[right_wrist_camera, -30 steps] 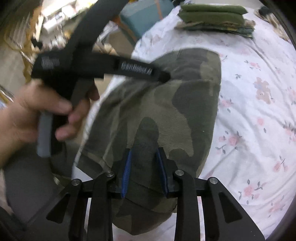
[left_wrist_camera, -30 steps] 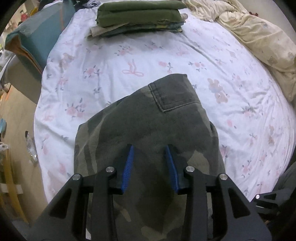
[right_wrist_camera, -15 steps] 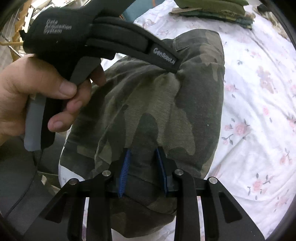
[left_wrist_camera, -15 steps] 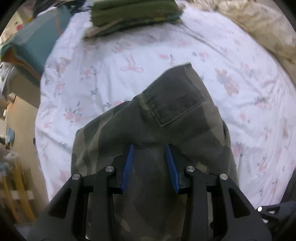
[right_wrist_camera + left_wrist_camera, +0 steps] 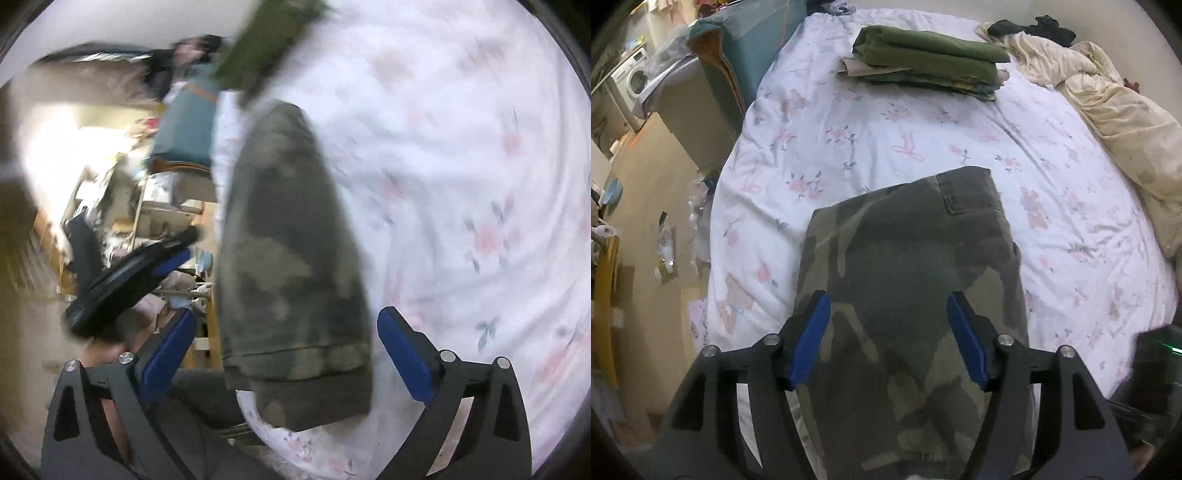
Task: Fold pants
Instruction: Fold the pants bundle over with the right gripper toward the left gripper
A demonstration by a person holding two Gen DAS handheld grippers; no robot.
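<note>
Both hand-held grippers, left and right, are opening, pads clear of the camouflage pants.

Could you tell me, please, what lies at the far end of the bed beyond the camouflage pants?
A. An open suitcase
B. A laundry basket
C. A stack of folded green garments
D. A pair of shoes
C: in the left wrist view a stack of folded green garments rests on the floral sheet, well past the camouflage pants.

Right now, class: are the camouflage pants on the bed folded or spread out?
Folded. The camouflage pants lie as a compact rectangle on the floral sheet, with layered edges showing at the near end.
</note>
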